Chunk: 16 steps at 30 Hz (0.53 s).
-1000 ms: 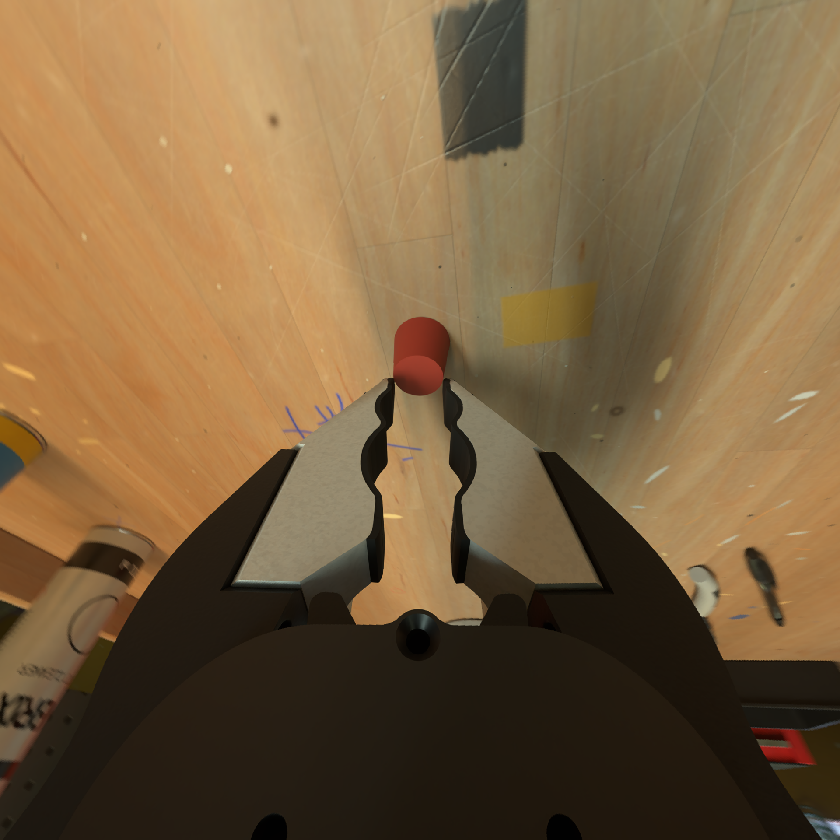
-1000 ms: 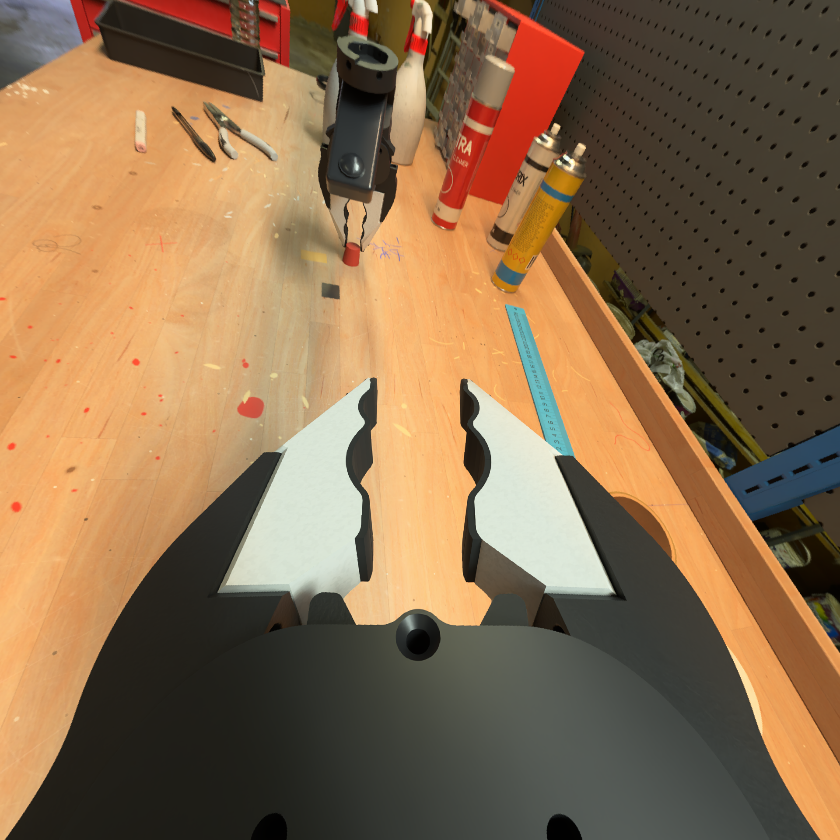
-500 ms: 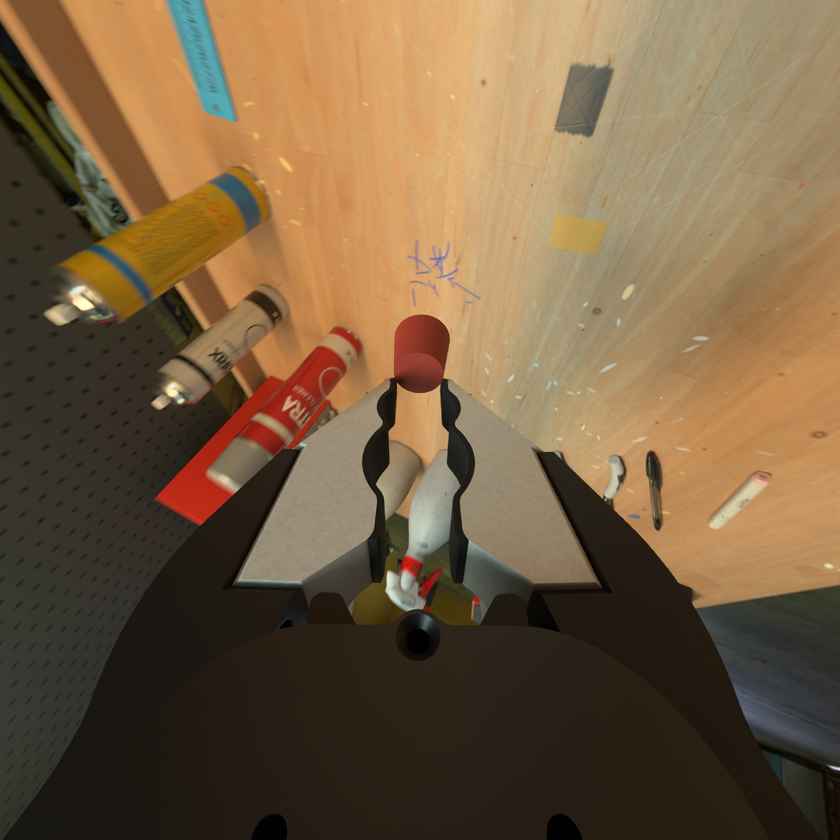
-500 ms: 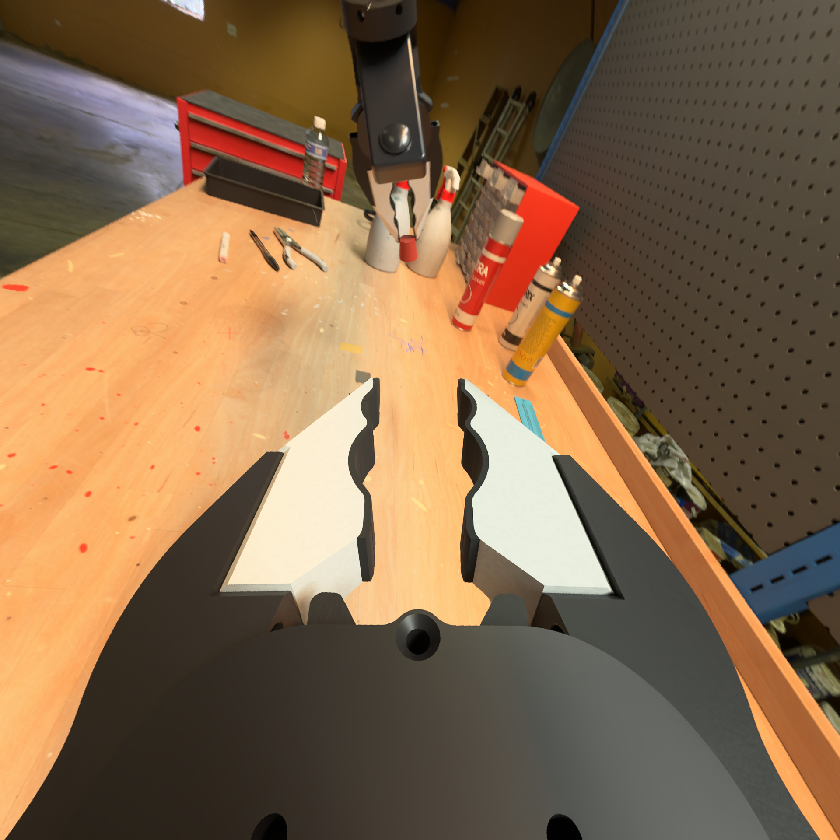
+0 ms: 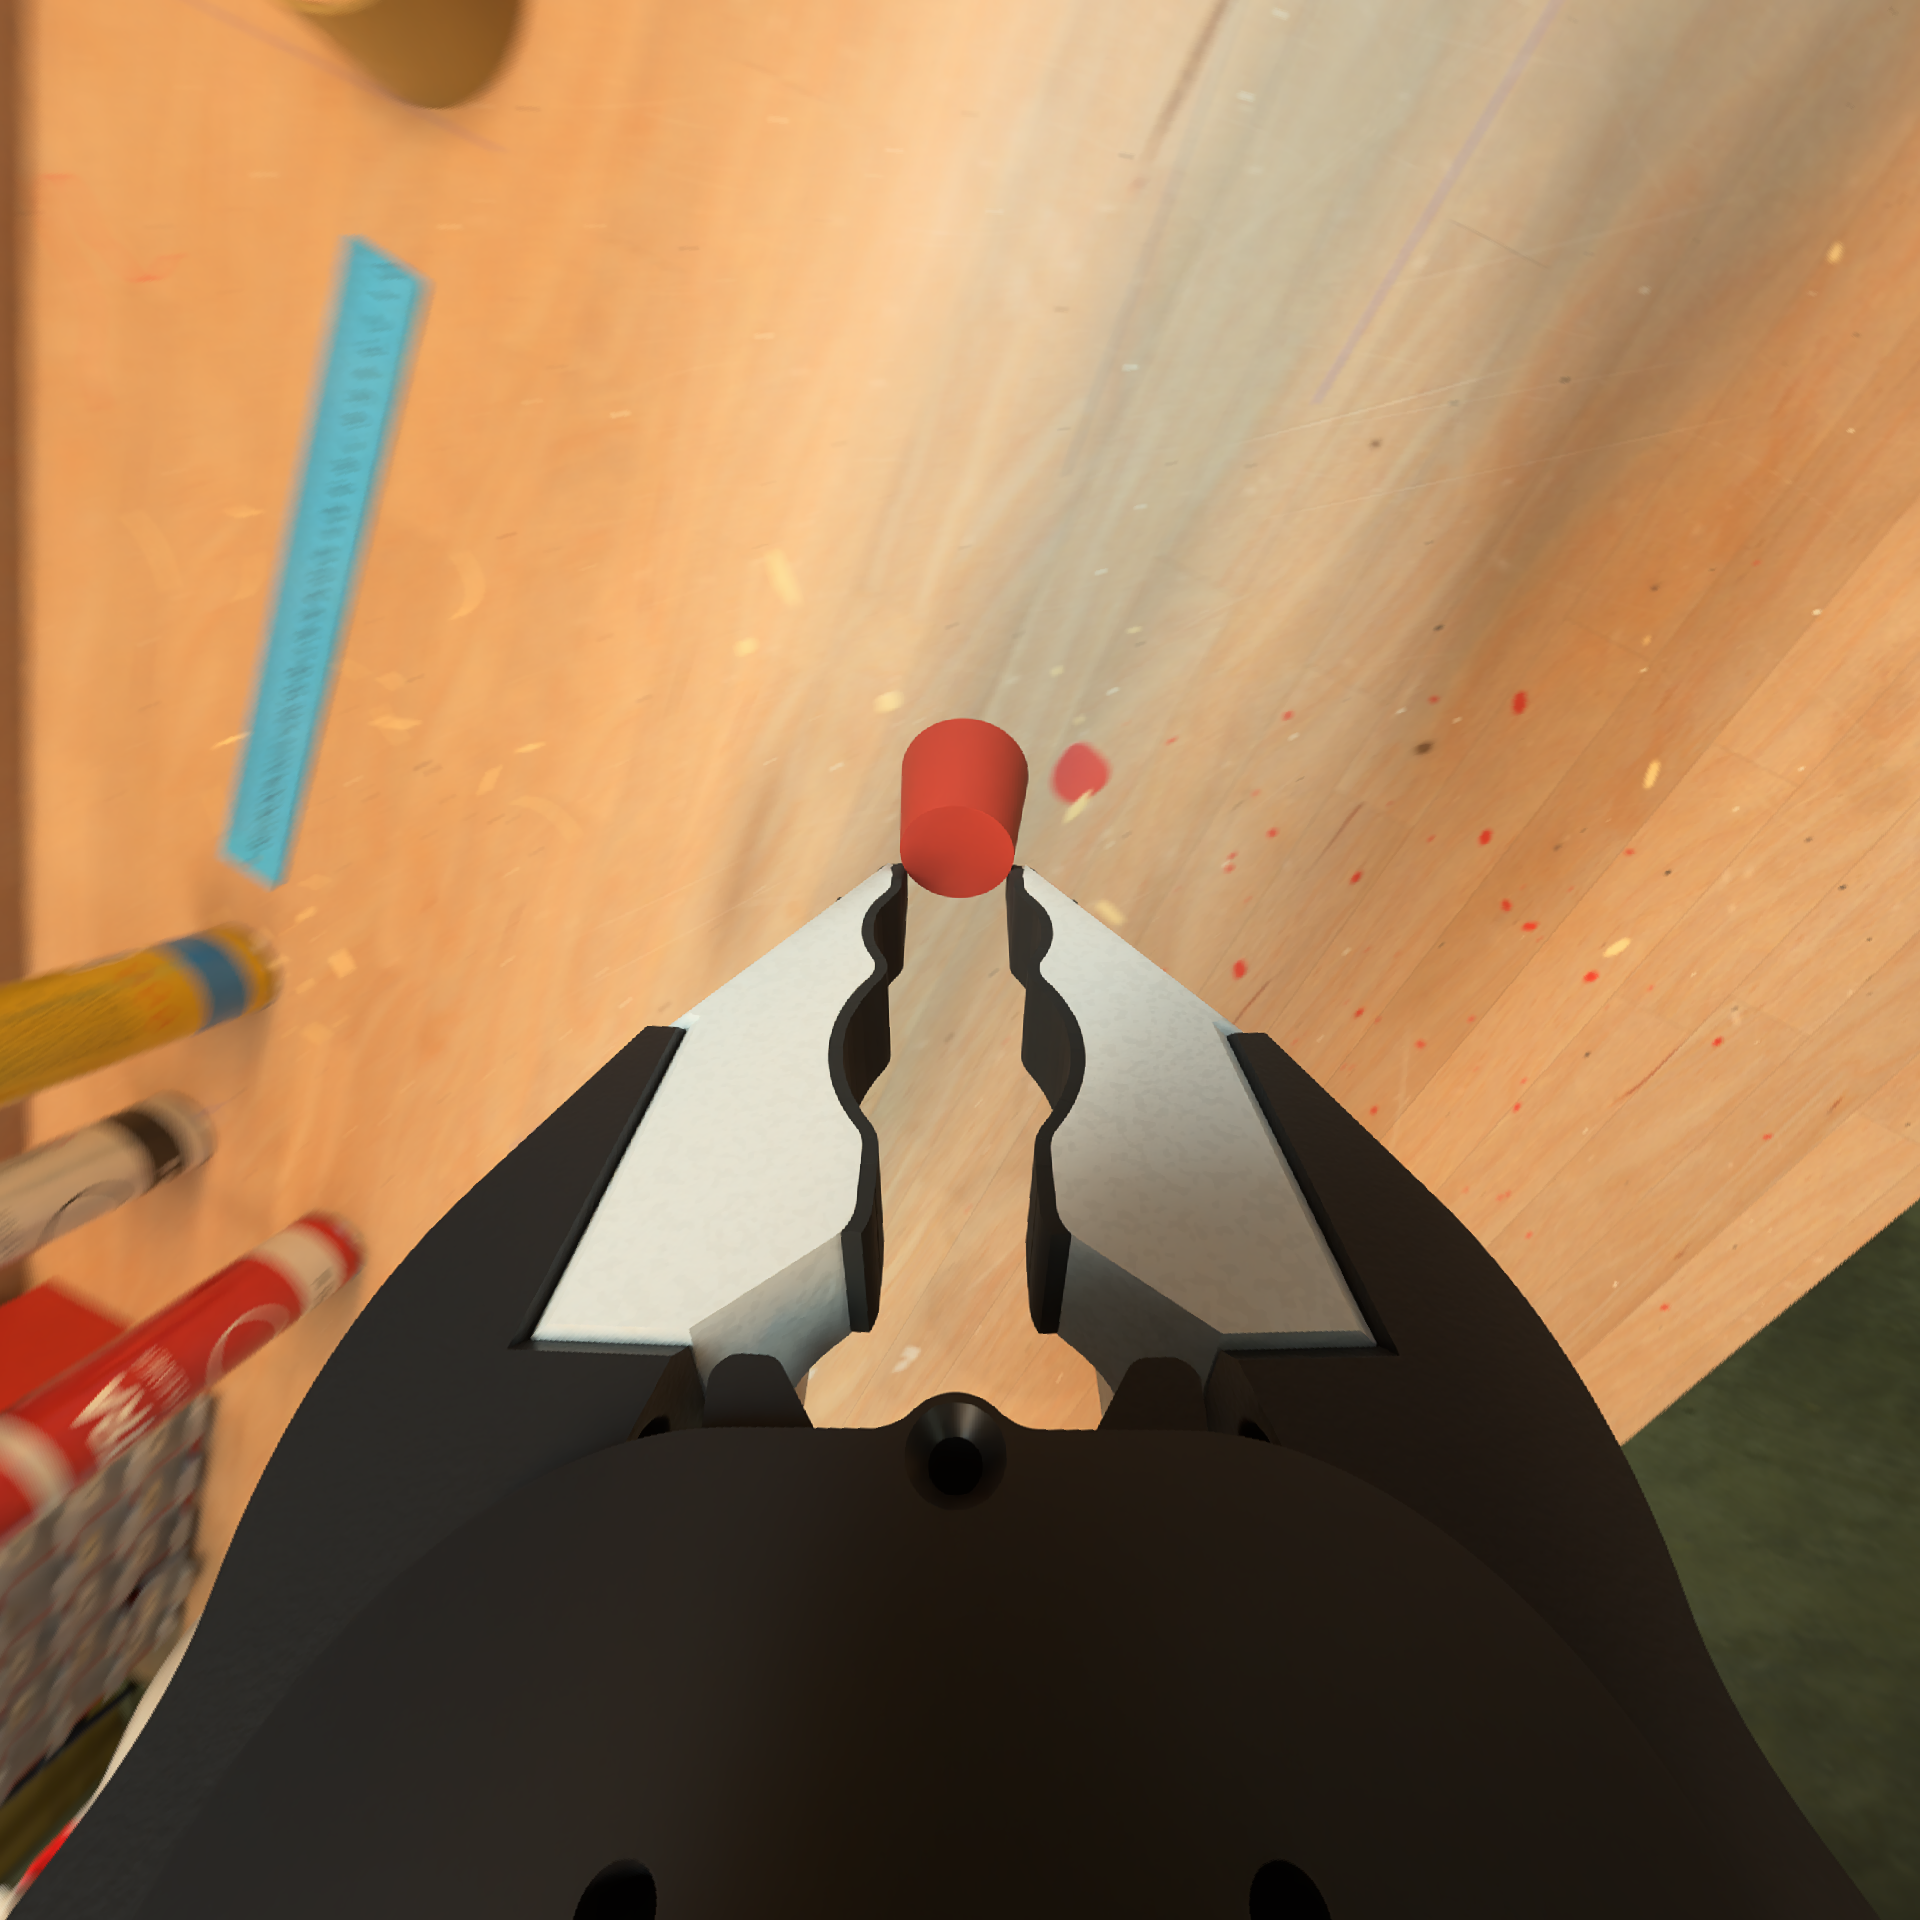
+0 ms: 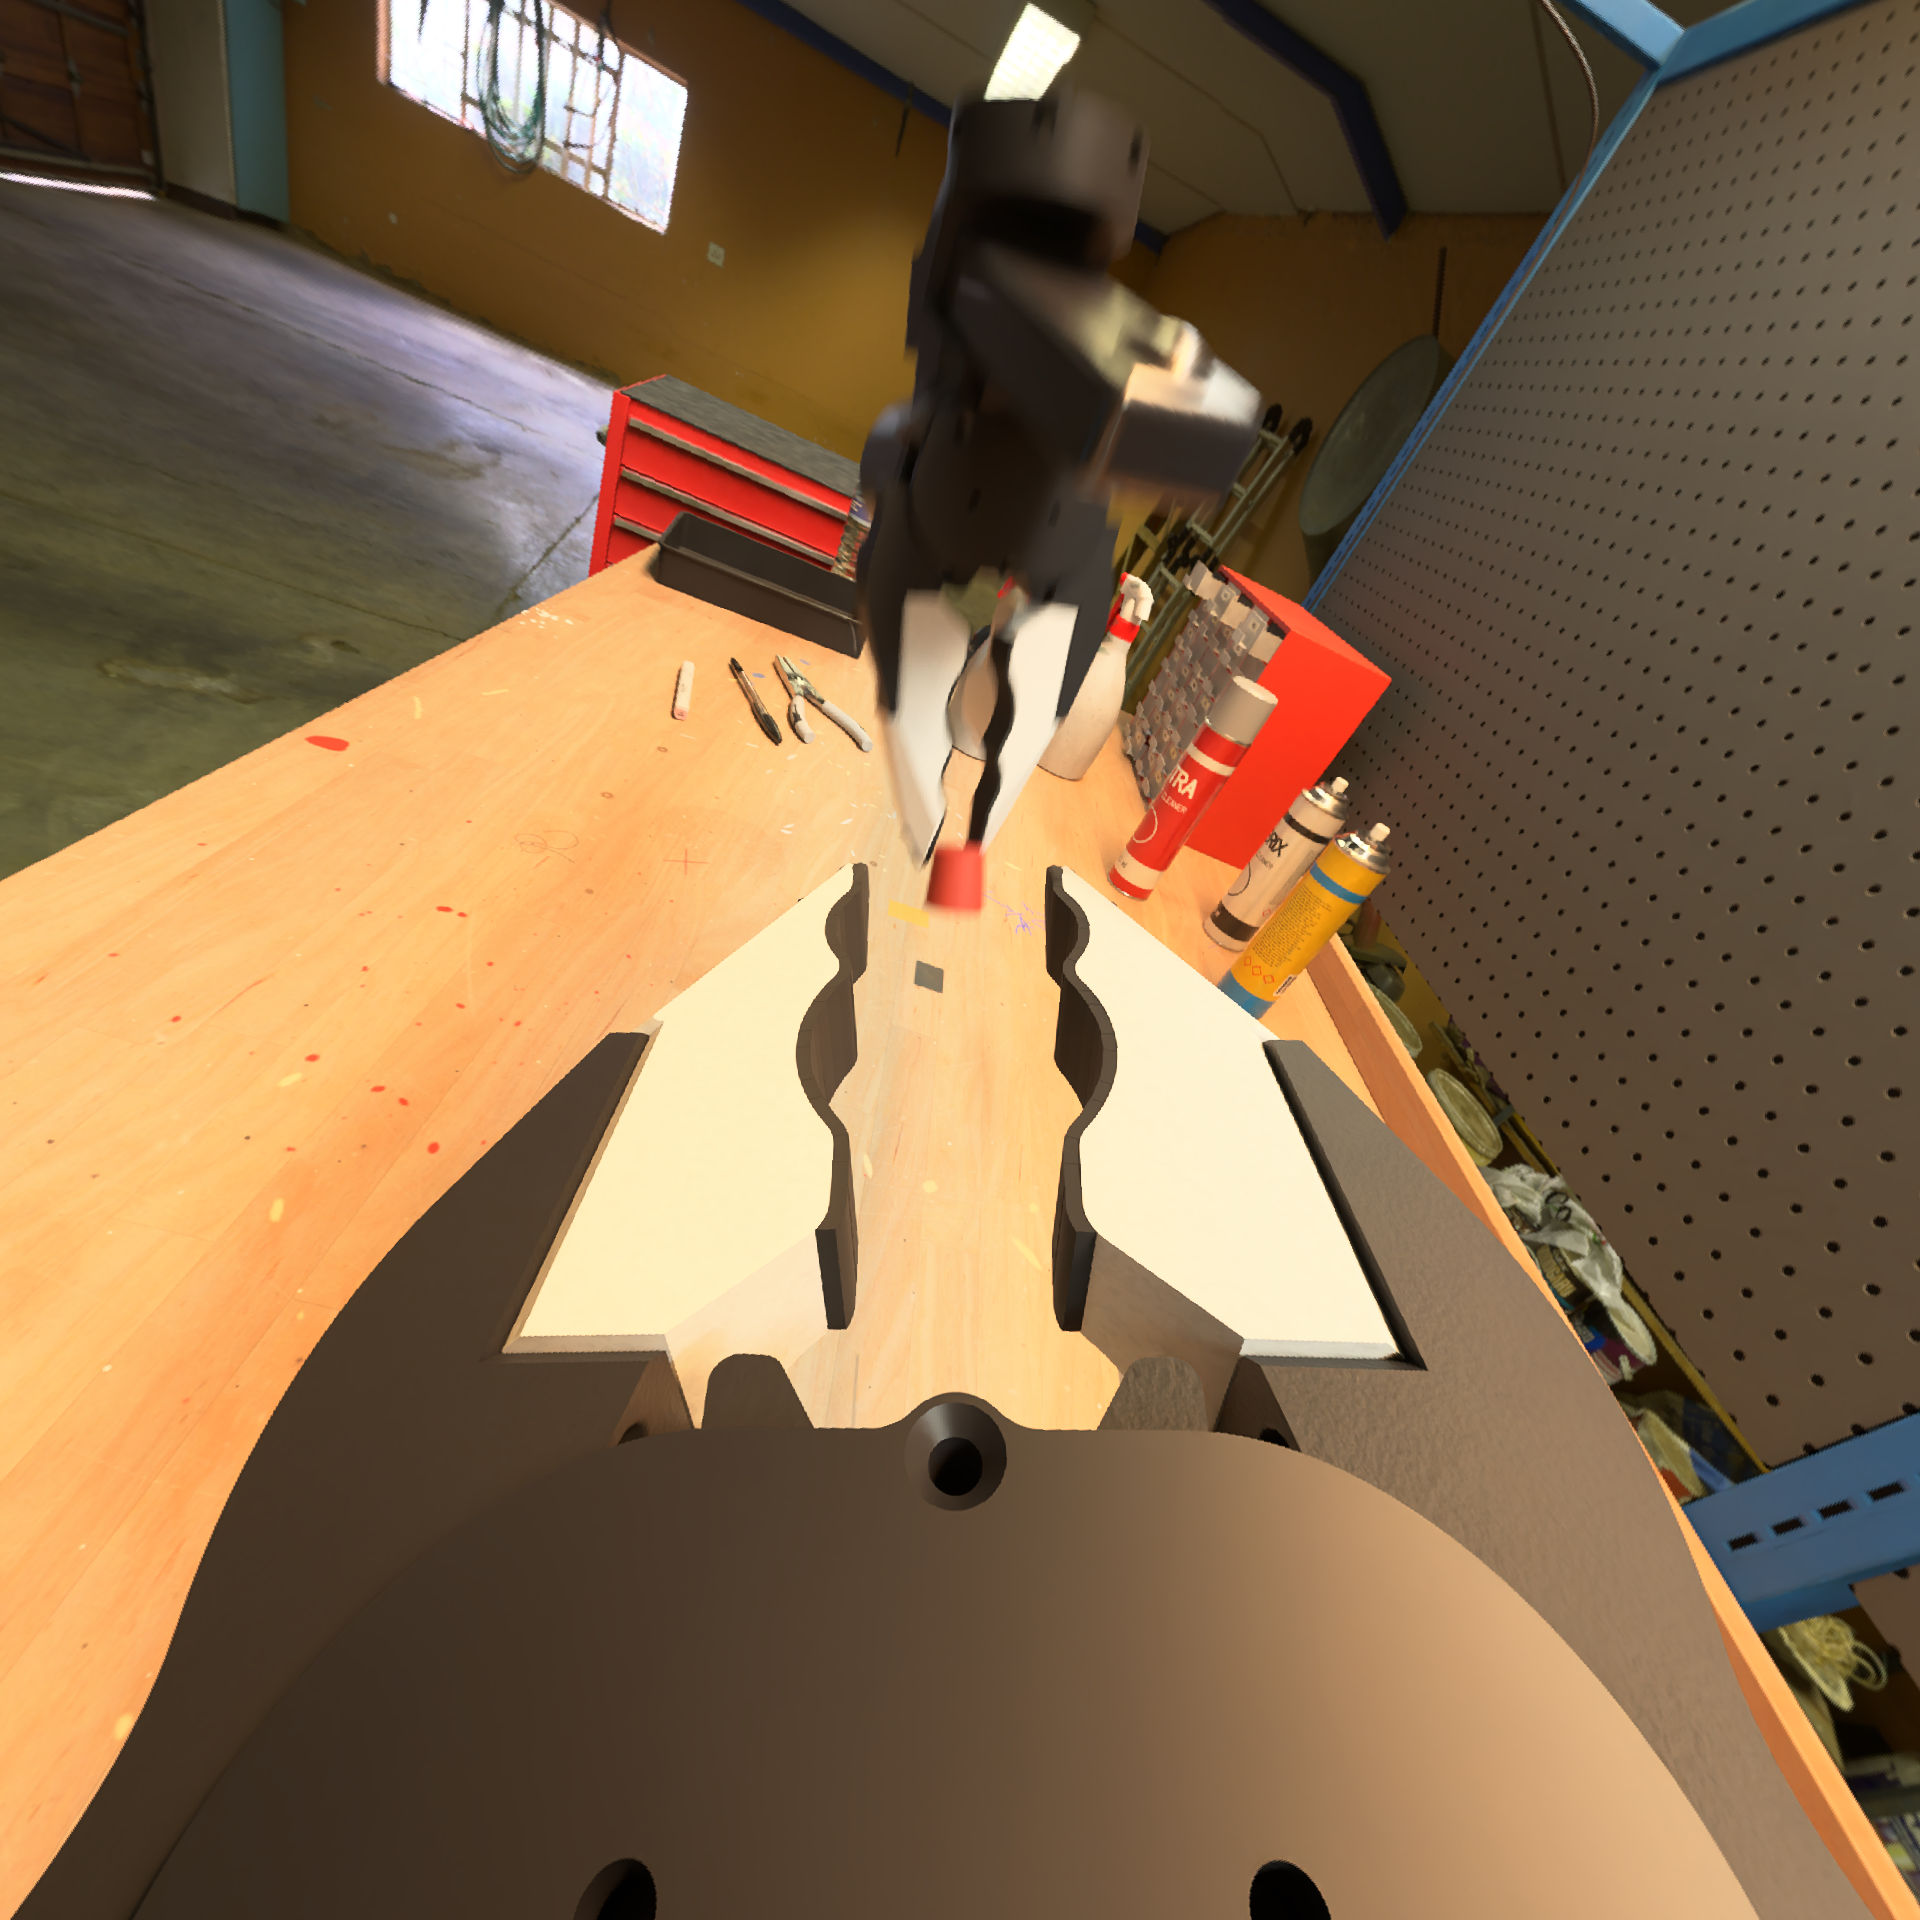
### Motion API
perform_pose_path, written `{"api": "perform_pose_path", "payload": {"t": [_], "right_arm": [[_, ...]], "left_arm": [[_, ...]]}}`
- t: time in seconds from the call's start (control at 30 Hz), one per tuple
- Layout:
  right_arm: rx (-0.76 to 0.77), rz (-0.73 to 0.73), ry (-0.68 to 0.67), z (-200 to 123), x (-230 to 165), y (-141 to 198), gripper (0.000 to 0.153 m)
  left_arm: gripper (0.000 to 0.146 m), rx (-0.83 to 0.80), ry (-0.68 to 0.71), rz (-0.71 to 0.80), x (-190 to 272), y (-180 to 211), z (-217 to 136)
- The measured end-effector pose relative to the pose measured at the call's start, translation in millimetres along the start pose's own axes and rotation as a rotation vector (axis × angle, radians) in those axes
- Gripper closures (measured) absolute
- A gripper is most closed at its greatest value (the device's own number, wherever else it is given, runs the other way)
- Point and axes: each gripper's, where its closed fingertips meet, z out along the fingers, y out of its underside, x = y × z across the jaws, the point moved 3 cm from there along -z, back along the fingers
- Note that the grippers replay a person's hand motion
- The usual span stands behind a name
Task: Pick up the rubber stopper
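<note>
Red tapered rubber stopper (image 5: pixel 961 805): pinched at left gripper (image 5: pixel 956 883) tips, above wooden bench (image 5: pixel 1351 520).
Advice: keep pinch firm, lift steadily.
Right gripper (image 6: pixel 951 883): fingers spread, empty.

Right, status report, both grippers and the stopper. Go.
Left gripper shut on rubber stopper, held at the fingertips, clear above the workbench. Right gripper open, empty. Nothing in the way.

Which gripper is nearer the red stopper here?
Left. The left gripper pinches the stopper at its fingertips, lifted above the workbench; the right gripper hangs open, farther back.
</note>
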Motion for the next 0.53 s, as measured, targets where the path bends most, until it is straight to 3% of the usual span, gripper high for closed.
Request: {"api": "perform_pose_path", "payload": {"t": [0.23, 0.5, 0.53], "right_arm": [[0.056, -0.017, -0.037, -10.1, -9.4, -13.7, 0.118], [0.016, -0.044, -0.067, -0.7, -11.2, -8.6, 0.119], [0.011, -0.047, -0.069, 0.2, -11.4, -8.0, 0.119]], "left_arm": [[0.127, -0.062, 0.141, -0.039, 58.5, 10.9, 119.0], [0.127, 0.070, 0.137, -0.229, 76.4, 29.4, 181.7], [0.138, 0.099, 0.133, -0.249, 76.4, 30.1, 185.4]]}}
